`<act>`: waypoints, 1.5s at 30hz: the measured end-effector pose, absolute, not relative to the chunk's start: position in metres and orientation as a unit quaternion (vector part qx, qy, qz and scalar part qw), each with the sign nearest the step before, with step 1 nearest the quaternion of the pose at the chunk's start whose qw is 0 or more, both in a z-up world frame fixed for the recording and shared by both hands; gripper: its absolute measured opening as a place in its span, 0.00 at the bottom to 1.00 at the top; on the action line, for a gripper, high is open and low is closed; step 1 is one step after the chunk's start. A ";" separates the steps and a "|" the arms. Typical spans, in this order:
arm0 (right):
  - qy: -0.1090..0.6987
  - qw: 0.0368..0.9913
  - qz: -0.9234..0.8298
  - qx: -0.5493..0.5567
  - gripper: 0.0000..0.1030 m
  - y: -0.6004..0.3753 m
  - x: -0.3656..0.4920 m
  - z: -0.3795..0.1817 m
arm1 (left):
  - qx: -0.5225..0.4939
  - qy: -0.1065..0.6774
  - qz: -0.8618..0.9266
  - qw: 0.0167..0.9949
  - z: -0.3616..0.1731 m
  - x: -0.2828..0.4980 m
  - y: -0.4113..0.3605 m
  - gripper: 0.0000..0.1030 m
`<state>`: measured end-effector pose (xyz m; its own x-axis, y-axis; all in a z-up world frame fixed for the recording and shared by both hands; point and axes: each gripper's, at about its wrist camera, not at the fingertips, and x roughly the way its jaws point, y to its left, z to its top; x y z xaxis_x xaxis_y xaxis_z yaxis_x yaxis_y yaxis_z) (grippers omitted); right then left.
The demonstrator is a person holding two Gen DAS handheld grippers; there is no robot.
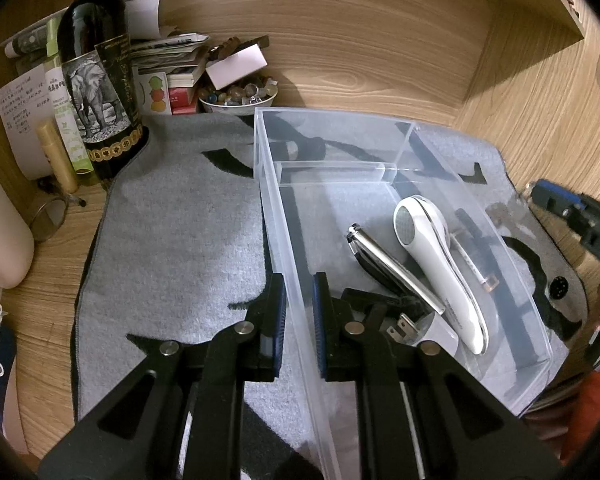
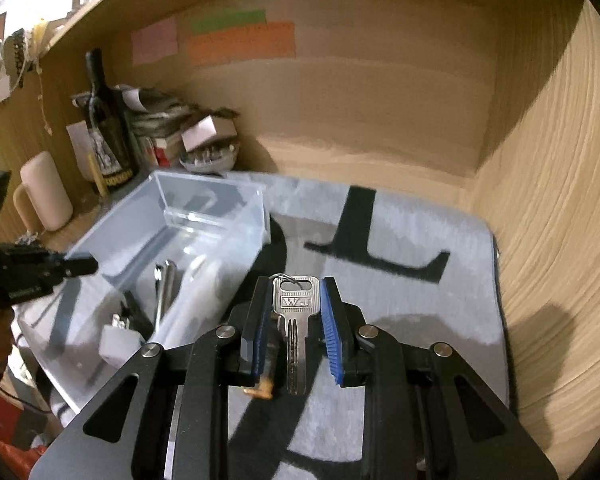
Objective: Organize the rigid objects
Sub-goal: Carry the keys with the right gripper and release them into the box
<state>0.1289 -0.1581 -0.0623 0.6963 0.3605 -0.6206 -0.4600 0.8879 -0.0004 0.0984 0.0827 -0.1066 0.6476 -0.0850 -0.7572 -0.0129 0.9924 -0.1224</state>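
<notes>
A clear plastic box (image 1: 278, 216) stands on a grey mat (image 1: 172, 240). Inside lie a white handheld device (image 1: 436, 264), a metal nail clipper (image 1: 392, 268), a white plug adapter (image 1: 428, 332) and a dark strap. My left gripper (image 1: 299, 292) straddles the box's left wall, its jaws close on either side of it. My right gripper (image 2: 295, 300) is shut on a silver key (image 2: 296, 320) stamped WJ, held above the mat to the right of the box (image 2: 204, 224). It also shows at the right edge of the left wrist view (image 1: 560, 204).
A dark wine bottle (image 1: 100, 80), a green tube, a bowl of stones (image 1: 240, 98), stacked papers and a cream mug (image 2: 44, 192) crowd the back left. Wooden walls (image 2: 560, 200) close in at the back and right.
</notes>
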 end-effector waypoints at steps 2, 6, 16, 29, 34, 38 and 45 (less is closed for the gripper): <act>0.308 0.920 0.229 -0.076 0.22 -0.155 0.128 -0.055 | -0.058 0.419 -0.020 0.906 -0.106 0.099 0.083 0.12; 0.282 0.925 0.242 -0.078 0.22 -0.144 0.123 -0.038 | -0.057 0.420 -0.020 0.906 -0.106 0.099 0.082 0.12; 0.228 0.925 0.286 -0.100 0.22 -0.110 0.109 -0.005 | -0.058 0.419 -0.020 0.906 -0.106 0.099 0.082 0.12; 0.235 0.899 0.345 -0.131 0.22 -0.064 0.101 -0.016 | -0.059 0.419 -0.020 0.906 -0.105 0.099 0.081 0.12; 0.271 0.884 0.353 -0.142 0.22 -0.051 0.110 -0.040 | -0.059 0.419 -0.021 0.906 -0.105 0.099 0.082 0.12; 0.301 0.868 0.361 -0.158 0.22 -0.040 0.115 -0.058 | -0.059 0.419 -0.021 0.906 -0.105 0.099 0.082 0.12; 0.336 0.845 0.369 -0.193 0.22 -0.025 0.120 -0.079 | -0.059 0.419 -0.021 0.906 -0.105 0.099 0.082 0.12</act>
<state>0.1198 -0.0250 -0.0790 0.5019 0.4939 -0.7101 -0.7533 0.6531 -0.0782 0.0990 0.0818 -0.1046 0.6482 -0.0875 -0.7564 -0.0121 0.9921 -0.1251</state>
